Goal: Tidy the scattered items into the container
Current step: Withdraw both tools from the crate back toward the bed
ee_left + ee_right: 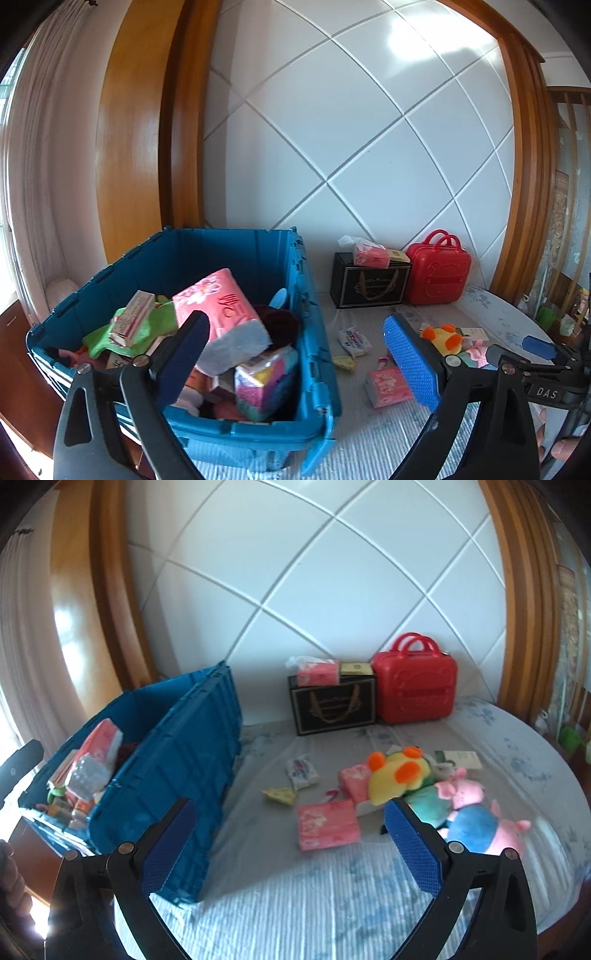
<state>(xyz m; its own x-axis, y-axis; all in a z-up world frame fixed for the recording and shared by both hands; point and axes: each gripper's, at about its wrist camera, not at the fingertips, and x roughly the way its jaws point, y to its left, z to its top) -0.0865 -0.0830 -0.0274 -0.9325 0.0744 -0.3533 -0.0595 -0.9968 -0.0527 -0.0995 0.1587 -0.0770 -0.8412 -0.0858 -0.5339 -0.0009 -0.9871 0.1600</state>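
While left claw (299, 354) gapes empty, blue crate (303, 332) sits beneath.

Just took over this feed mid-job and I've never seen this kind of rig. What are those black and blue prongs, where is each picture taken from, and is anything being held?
The prongs are the two fingers of handheld grippers; a person carries one in each hand. Each picture comes from a fisheye camera on a gripper, looking forward along its fingers.

In the left wrist view, the left gripper is open and empty, above the blue crate, which already holds tissue packs and cloths.

In the right wrist view, the right gripper is also open and empty. Ahead of it on the bed lie a pink tissue pack, a yellow plush duck, a pig plush and small packets. A black box and red case stand by the wall.
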